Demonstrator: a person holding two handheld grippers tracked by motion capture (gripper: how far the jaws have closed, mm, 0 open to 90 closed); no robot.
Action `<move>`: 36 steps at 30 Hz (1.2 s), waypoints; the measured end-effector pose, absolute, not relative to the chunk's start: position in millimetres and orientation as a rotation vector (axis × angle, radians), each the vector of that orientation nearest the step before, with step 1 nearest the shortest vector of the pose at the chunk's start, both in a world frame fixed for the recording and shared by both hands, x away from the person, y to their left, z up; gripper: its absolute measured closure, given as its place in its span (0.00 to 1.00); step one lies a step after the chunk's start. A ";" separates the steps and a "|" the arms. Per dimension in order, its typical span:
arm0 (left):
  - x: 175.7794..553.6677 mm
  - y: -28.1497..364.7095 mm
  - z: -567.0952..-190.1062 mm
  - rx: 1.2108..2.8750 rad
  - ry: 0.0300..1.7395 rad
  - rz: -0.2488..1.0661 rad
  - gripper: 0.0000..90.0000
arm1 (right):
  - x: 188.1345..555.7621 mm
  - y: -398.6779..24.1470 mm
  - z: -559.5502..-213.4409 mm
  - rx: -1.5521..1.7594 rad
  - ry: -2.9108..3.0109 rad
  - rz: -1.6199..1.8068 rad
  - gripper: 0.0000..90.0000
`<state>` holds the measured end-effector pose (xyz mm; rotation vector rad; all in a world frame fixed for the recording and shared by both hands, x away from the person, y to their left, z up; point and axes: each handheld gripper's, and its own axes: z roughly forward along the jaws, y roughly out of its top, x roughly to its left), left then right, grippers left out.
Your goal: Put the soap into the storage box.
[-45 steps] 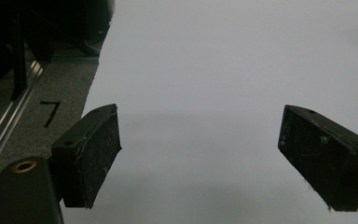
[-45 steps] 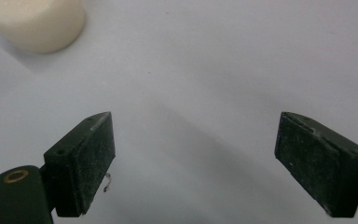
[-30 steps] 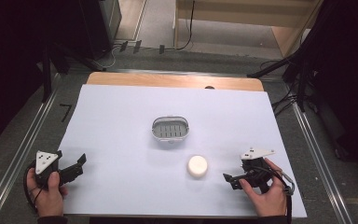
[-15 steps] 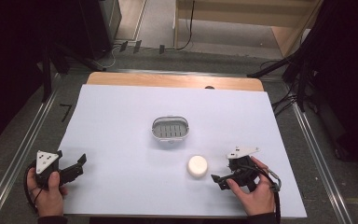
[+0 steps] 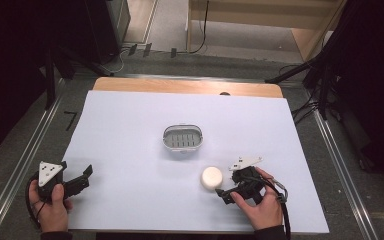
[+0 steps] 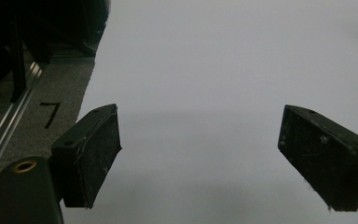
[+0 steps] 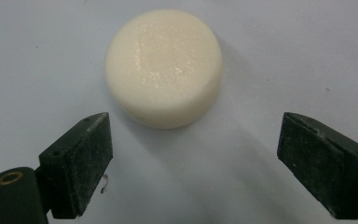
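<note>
High view: the right claw [image 5: 223, 191] sits just beside the round cream soap [image 5: 212, 178], jaws wide, not touching it. The left claw [image 5: 83, 176] rests well apart on the white surface [image 5: 130, 130], also wide.

Left gripper view: bare surface between spread jaws.

Right gripper view: soap [image 7: 164, 67] just ahead of the open jaws, nothing gripped.

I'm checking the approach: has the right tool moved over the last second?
Yes. The right tool has slid left across the white table, closing on the round soap, which lies where it was.
</note>
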<state>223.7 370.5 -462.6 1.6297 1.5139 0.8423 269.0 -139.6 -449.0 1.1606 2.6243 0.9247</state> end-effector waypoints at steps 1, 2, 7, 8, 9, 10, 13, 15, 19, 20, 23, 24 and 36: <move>223.9 370.4 -462.6 1.632 1.513 0.843 0.16 | 269.4 -139.0 -449.5 1.155 2.625 0.928 0.12; 223.9 370.4 -462.6 1.632 1.513 0.843 0.16 | 269.4 -139.0 -449.5 1.155 2.625 0.928 0.12; 224.2 370.3 -462.6 1.641 1.511 0.844 0.16 | 269.7 -131.1 -451.2 1.150 2.648 0.929 0.12; 224.2 370.3 -462.6 1.641 1.511 0.844 0.16 | 269.8 -128.9 -451.6 1.146 2.654 0.926 0.12; 224.3 370.3 -462.6 1.641 1.510 0.843 0.15 | 270.2 -127.8 -451.8 1.134 2.656 0.923 0.12; 224.3 370.2 -462.6 1.643 1.509 0.843 0.16 | 270.7 -123.8 -452.2 1.123 2.666 0.924 0.13; 224.5 369.9 -462.7 1.643 1.509 0.844 0.15 | 271.0 -120.7 -452.5 1.130 2.662 0.921 0.13; 224.6 369.7 -462.7 1.643 1.510 0.845 0.16 | 271.8 -117.7 -453.1 1.125 2.664 0.919 0.14; 224.7 369.5 -462.7 1.647 1.511 0.845 0.16 | 274.6 -109.7 -454.2 1.118 2.662 0.919 0.15; 224.7 369.5 -462.7 1.647 1.511 0.845 0.16 | 274.6 -109.7 -454.2 1.118 2.662 0.919 0.15; 224.8 369.5 -462.7 1.648 1.510 0.844 0.16 | 275.5 -105.0 -454.2 1.118 2.654 0.908 0.16; 224.8 369.5 -462.8 1.647 1.510 0.844 0.15 | 276.0 -103.5 -454.6 1.118 2.655 0.902 0.16; 225.2 369.4 -462.8 1.648 1.510 0.839 0.15 | 280.4 -93.8 -458.8 1.142 2.627 0.845 0.27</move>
